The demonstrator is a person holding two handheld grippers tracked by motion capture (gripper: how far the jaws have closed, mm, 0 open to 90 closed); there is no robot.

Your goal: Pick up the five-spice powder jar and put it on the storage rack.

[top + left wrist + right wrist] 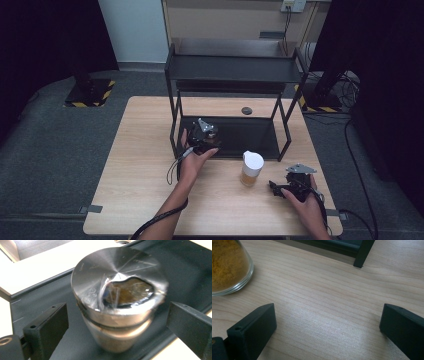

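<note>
While upright on shelf (175, 267) | metal jar (117, 302) axis vert. | L tool (117, 322) open

Glass jar (227, 265) cut off, top-left.

both claws, left (117, 322) and right (327, 325), gape wide.

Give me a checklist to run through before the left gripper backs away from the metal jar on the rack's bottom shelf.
1. Left gripper jaws off the metal jar: ok, a gap shows on both sides.
2. Jar upright on the bottom shelf of the black rack: ok.
3. Jar lid seated: cannot tell, the top looks torn or glared.
4. Right gripper open and empty over the table: ok.
5. Glass jar with white lid standing apart from both grippers: ok.
</note>
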